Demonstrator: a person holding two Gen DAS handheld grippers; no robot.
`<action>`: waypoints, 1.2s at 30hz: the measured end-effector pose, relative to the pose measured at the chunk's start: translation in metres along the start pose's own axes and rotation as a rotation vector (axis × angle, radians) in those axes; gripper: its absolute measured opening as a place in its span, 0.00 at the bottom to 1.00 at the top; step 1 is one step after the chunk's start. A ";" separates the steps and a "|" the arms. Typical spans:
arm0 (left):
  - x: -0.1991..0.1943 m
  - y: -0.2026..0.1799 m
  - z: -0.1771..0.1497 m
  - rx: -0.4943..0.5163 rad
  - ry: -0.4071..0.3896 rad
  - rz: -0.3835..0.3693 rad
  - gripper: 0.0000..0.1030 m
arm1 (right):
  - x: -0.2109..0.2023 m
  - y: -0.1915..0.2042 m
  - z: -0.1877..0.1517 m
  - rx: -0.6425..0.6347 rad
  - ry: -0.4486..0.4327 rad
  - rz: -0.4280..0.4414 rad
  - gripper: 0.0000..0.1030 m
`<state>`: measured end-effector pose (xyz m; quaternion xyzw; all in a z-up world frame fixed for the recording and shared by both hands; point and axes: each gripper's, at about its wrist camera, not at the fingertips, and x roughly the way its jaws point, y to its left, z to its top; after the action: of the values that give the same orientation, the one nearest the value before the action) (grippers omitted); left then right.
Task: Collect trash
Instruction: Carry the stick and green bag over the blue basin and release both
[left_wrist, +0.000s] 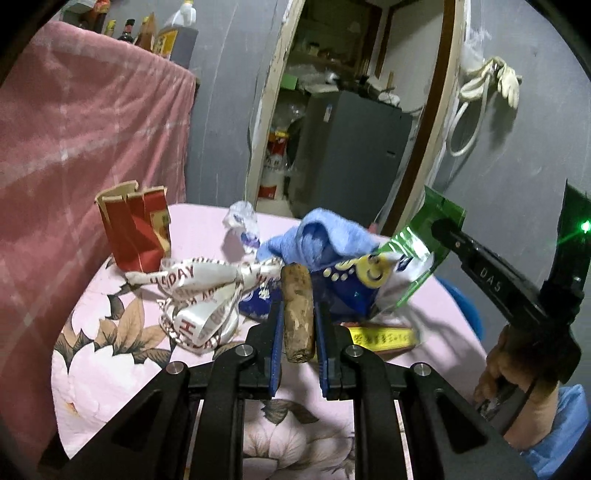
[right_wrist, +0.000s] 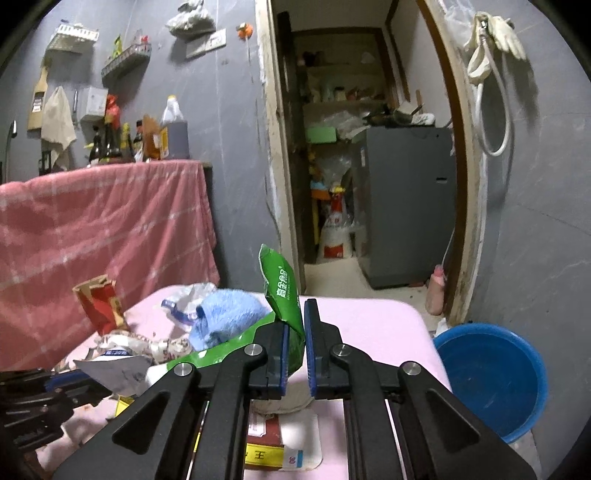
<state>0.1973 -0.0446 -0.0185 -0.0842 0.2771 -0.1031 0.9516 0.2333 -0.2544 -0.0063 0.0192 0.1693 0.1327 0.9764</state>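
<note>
My left gripper (left_wrist: 298, 325) was clamped on a brown stubby stick-like piece (left_wrist: 296, 312), held up over the pink floral tablecloth (left_wrist: 110, 362). My right gripper (right_wrist: 295, 343) was pinched on a green foil bag (right_wrist: 282, 291), lifted above the table. Remaining trash was still on the cloth: printed ribbon (left_wrist: 199, 295), torn red carton (left_wrist: 135, 229), crumpled clear wrapper (left_wrist: 242, 221), blue snack packet (left_wrist: 354, 284), flat red-yellow box (right_wrist: 273, 443). A blue towel (right_wrist: 231, 310) sat in the pile. A blue basin (right_wrist: 491, 380) stood on the floor just right of the table.
</note>
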 end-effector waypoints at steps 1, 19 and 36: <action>-0.001 -0.001 0.000 -0.003 -0.010 -0.001 0.13 | -0.001 -0.001 0.002 0.001 -0.012 -0.005 0.06; -0.013 -0.039 0.047 -0.002 -0.227 -0.043 0.13 | -0.028 -0.026 0.041 -0.015 -0.220 -0.113 0.05; 0.058 -0.175 0.081 0.087 -0.336 -0.181 0.13 | -0.058 -0.144 0.057 0.005 -0.314 -0.368 0.05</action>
<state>0.2632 -0.2189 0.0573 -0.0837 0.1011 -0.1845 0.9740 0.2364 -0.4080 0.0538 0.0110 0.0162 -0.0522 0.9984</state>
